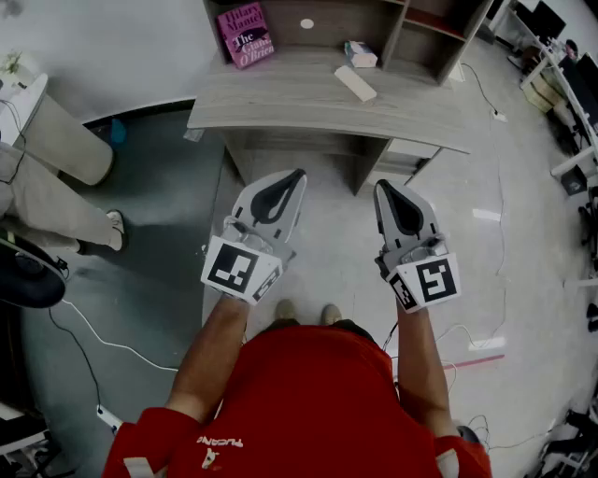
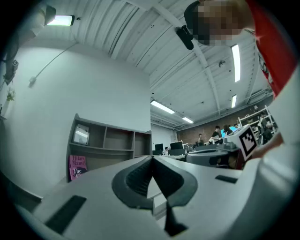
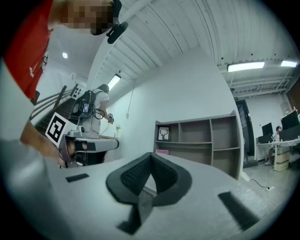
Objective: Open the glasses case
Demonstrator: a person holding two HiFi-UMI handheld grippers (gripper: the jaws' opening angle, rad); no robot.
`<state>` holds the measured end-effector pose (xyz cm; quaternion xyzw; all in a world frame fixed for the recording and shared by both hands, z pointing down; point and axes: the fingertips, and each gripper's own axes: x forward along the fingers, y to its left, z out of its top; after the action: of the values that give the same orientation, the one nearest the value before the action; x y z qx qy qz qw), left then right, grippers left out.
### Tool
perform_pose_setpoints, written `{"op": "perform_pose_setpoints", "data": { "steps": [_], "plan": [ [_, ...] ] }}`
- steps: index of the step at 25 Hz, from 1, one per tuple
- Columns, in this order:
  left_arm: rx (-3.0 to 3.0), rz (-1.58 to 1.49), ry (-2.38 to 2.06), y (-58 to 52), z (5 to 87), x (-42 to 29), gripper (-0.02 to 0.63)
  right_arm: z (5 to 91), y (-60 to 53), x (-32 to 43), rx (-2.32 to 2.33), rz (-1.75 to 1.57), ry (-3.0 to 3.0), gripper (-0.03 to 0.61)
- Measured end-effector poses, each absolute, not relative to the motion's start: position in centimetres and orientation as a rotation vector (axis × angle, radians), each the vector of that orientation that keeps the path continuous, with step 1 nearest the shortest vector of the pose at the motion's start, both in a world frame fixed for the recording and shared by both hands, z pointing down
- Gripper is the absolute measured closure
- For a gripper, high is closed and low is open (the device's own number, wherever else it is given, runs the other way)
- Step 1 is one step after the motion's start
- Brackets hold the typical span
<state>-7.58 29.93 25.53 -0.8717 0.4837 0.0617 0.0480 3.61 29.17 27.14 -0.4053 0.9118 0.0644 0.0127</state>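
A: Left tongs?
B: Shut tight, pads pressed tip to tip, gripping nothing. Held out in front of the red shirt, over the floor, just short of the surface.

A: Right tongs?
B: Likewise closed all the way, empty. Carried beside the left pair, apart from it, aimed toward the surface too.

A: Glasses case?
B: Lies flat on the surface, right of middle, set slantwise. Pale, oblong, looks closed. Well apart from both tongs, touched by neither.

A: Anything else up there?
B: Small pale box just behind the case, near an upright of the shelf unit. Pink book standing at the left end of the shelves. White disc to the right of it.

A: From the two gripper views?
B: Same closed pads in each, nothing between. Shelf unit ahead in both, with a framed picture in the upper left bay.

A: Surroundings?
B: Legs of another person in beige trousers at far left of the head view. Cables trailing across the floor.
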Motion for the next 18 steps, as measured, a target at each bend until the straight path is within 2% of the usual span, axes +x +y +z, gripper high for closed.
{"op": "perform_pose_setpoints", "data": {
  "steps": [18],
  "plan": [
    [-2.714, 0.192, 1.456, 28.0, 27.9, -15.1, 0.604, 28.7, 27.9, -2.5, -1.326, 0.162, 2.82, 0.574]
  ]
}}
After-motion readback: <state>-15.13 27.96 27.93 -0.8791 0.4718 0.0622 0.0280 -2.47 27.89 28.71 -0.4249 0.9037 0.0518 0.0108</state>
